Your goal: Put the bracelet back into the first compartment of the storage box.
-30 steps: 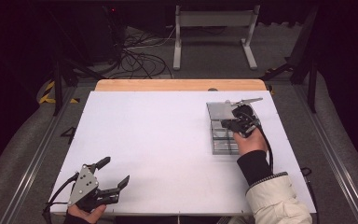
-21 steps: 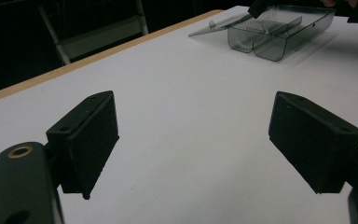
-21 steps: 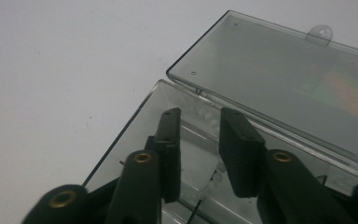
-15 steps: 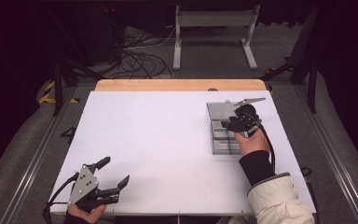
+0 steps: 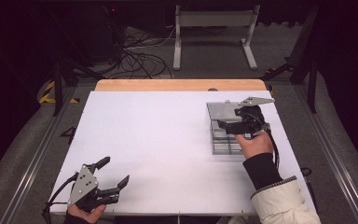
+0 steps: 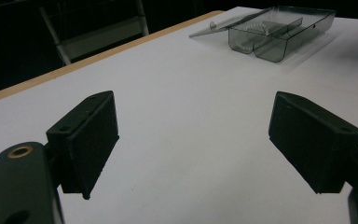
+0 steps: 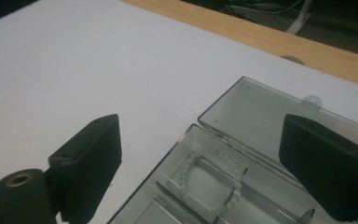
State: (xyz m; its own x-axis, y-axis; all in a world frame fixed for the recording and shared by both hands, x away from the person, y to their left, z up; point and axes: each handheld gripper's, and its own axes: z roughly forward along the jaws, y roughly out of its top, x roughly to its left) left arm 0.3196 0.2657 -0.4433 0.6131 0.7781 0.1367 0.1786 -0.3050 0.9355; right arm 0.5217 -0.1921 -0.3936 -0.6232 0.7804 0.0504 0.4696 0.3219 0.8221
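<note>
Right gripper hovers over the clear box at three o'clock on the table, jaws spread wide, empty. A pale bead ring lies in one compartment, hard to make out. Left gripper, seven o'clock, also gapes, its hand cut off.

We've got loads of open white table across the left and middle of the high view. The one obstacle is the clear plastic box at right centre, lid flopped open toward the top edge, right gripper hovering above it.
</note>
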